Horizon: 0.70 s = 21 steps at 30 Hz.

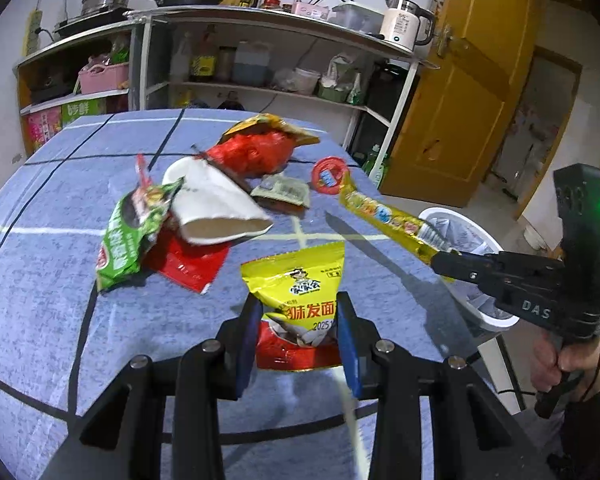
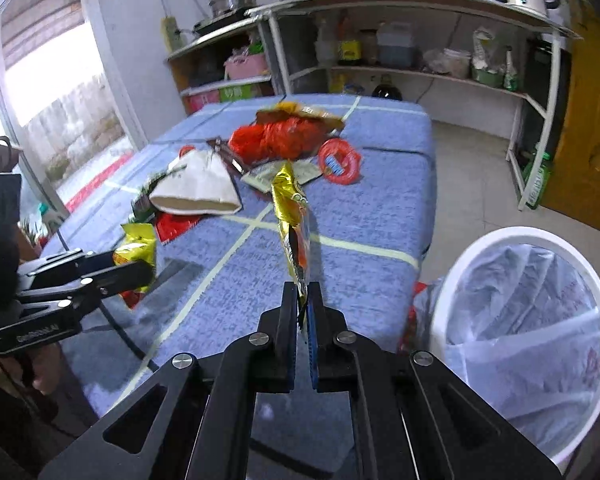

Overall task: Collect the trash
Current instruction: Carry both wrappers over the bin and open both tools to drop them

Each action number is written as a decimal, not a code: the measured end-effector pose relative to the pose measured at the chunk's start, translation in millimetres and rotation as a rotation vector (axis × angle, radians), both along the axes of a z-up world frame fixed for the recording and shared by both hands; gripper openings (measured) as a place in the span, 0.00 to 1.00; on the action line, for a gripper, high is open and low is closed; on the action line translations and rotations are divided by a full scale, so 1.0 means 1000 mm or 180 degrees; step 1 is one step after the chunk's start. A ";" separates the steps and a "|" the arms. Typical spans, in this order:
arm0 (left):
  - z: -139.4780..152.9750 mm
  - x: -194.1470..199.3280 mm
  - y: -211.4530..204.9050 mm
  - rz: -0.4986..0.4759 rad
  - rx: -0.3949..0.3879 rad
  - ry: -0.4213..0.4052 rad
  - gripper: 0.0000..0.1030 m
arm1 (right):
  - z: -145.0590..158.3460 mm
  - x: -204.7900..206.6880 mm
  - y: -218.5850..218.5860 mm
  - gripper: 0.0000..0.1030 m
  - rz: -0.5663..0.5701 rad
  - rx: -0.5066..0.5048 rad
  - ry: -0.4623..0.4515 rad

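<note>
My left gripper is shut on a yellow and red snack bag, held just above the blue tablecloth. In the right wrist view, my right gripper is shut on the end of a long gold wrapper that sticks out ahead of it. That gold wrapper hangs near the rim of a white lined bin. The white lined bin stands off the table's right edge. On the cloth lie a flattened white paper cup, a green bag and a red plastic bag.
A red flat wrapper, a grey-green packet and a red ring-shaped wrapper also lie on the table. Behind it stands a metal shelf with pots, bottles and a kettle. A yellow door is at the right.
</note>
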<state>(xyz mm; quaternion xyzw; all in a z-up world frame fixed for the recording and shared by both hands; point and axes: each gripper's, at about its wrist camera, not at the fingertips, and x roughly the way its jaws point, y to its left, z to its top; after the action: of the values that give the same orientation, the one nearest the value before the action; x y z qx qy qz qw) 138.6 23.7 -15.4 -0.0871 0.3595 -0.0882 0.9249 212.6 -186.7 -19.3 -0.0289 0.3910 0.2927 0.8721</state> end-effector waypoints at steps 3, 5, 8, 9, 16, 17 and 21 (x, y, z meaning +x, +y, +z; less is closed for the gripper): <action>0.006 0.004 -0.012 -0.0066 0.0024 -0.0040 0.37 | 0.006 -0.004 -0.012 0.04 -0.0095 0.0046 -0.0042; 0.010 0.009 -0.023 -0.0134 0.0051 -0.0062 0.37 | 0.007 -0.006 -0.020 0.04 -0.0192 0.0043 -0.0067; 0.014 0.018 -0.044 -0.0258 0.0088 -0.0083 0.37 | 0.008 -0.009 -0.034 0.04 -0.0347 0.0031 -0.0097; 0.014 0.022 -0.051 -0.0292 0.0107 -0.0084 0.37 | 0.008 -0.009 -0.039 0.04 -0.0383 0.0031 -0.0105; 0.020 0.046 -0.103 -0.0559 0.0175 -0.0126 0.37 | 0.008 -0.019 -0.087 0.04 -0.0837 0.0015 -0.0175; 0.021 0.049 -0.111 -0.0597 0.0171 -0.0131 0.37 | 0.008 -0.019 -0.091 0.04 -0.0881 0.0006 -0.0180; 0.023 0.057 -0.140 -0.0731 0.0166 -0.0147 0.37 | 0.005 -0.023 -0.121 0.04 -0.1117 0.0007 -0.0169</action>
<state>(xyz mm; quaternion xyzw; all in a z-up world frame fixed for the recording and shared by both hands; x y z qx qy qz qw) 196.0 -116.2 7.6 -0.0192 0.3479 -0.1862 0.9187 189.9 -307.4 -14.0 0.0330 0.3666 0.1356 0.9199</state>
